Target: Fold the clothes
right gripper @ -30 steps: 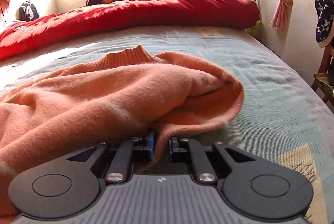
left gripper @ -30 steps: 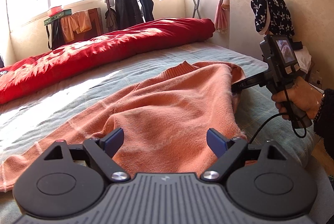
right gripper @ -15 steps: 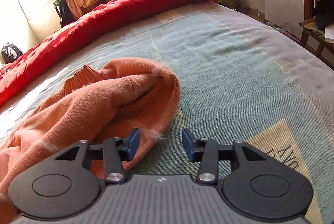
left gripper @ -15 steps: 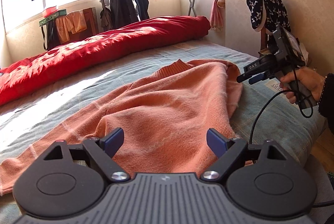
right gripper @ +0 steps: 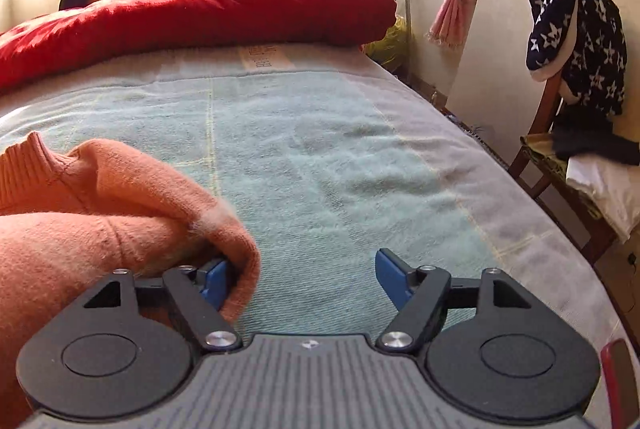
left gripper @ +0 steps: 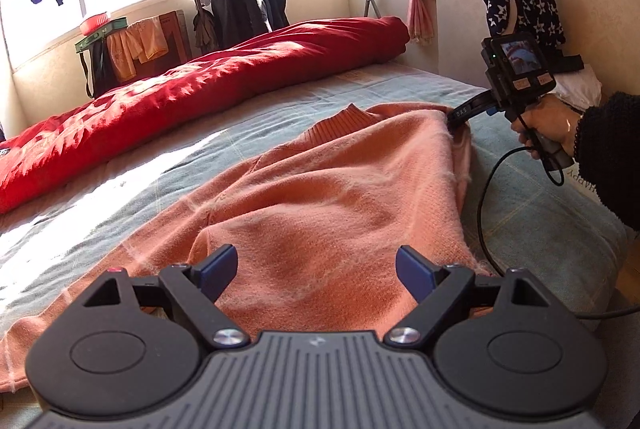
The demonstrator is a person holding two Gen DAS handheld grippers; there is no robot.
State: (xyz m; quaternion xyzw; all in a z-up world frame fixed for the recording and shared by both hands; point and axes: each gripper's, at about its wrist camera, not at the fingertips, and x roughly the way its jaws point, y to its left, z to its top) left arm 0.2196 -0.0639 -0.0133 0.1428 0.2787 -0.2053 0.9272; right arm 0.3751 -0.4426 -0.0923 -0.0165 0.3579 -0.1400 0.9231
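Sweater [left gripper: 332, 197] lies spread on bed [right gripper: 340, 157], long axis hem-to-collar, running away from left hand-held gripper [left gripper: 316, 267]; jaws wide apart, empty, over hem. Right hand-held gripper [right gripper: 300, 281] at far right shoulder fold, jaws spread, gripping nothing, left finger touching cloth.

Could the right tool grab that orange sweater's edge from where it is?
Probably yes. The right tool is open, and the sweater's folded edge already lies against its left finger, with only bare blanket beyond.
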